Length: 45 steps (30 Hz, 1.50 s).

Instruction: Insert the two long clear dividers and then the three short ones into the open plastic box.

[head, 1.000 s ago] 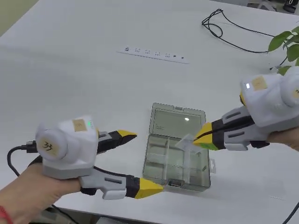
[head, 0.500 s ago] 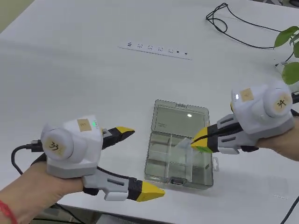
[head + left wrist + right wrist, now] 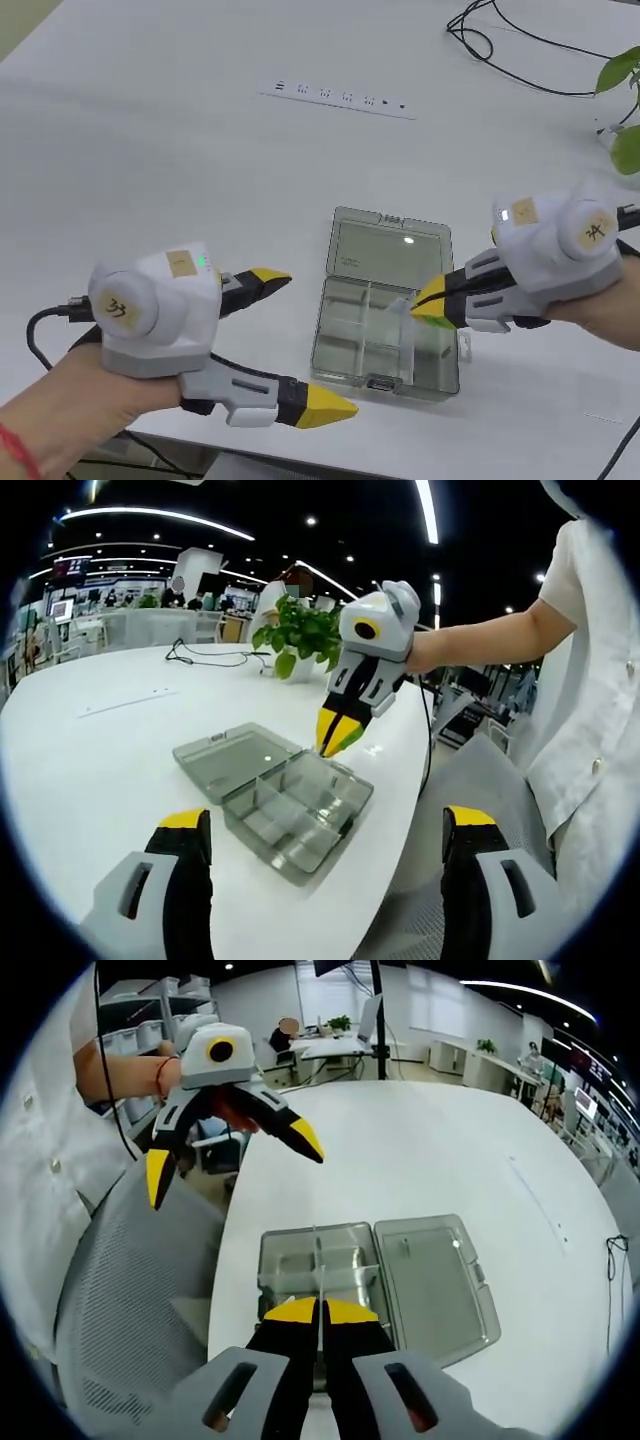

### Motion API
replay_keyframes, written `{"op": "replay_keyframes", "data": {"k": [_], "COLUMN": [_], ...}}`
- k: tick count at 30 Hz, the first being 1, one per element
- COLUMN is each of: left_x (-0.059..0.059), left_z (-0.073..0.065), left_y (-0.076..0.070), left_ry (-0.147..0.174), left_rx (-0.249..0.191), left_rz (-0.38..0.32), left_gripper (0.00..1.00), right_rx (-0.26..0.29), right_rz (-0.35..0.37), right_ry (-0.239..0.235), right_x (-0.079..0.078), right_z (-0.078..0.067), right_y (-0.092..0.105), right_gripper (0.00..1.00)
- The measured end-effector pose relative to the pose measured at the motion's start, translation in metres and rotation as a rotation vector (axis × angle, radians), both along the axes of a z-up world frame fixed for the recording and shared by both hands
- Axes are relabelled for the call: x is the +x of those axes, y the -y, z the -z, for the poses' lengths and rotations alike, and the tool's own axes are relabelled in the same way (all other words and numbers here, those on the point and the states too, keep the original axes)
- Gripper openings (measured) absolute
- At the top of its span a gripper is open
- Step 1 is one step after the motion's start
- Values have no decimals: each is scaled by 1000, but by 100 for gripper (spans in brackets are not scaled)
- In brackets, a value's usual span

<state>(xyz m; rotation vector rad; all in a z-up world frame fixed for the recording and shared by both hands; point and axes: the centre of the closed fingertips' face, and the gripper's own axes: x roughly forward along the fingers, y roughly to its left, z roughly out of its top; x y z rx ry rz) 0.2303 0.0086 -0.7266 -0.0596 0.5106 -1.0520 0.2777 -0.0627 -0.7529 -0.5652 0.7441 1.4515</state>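
Pinching a clear divider [image 3: 398,308] edge-down in the closed fingers of the right gripper [image 3: 428,303], just above the open box [image 3: 340,345] on the table [image 3: 150,150], probably to meet its slot, with the left gripper [image 3: 312,342] wide open, empty, beside the box.

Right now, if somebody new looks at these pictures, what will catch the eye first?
First comes the right gripper, its yellow tips shut on a clear divider over the open plastic box, which lies near the front edge of the white table. Next comes the left gripper, to the left of the box, its jaws spread wide and holding nothing.
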Motion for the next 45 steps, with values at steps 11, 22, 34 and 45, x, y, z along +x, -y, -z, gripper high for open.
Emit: {"op": "replay_keyframes", "data": {"k": [11, 22, 34, 45], "left_x": [-1, -3, -5, -6], "left_z": [0, 2, 3, 2], "left_y": [1, 1, 2, 3], "left_ry": [-7, -13, -20, -21], "left_rx": [-9, -15, -16, -17], "left_rz": [0, -1, 0, 3], "left_gripper": [97, 96, 95, 95], "right_rx": [51, 120, 164, 166], "right_rz": [12, 23, 60, 38], "right_ry": [-12, -14, -25, -7], "right_x": [1, 1, -2, -5], "right_z": [1, -1, -5, -4], "right_y": [-2, -5, -9, -10], "right_gripper": [2, 2, 2, 2]}}
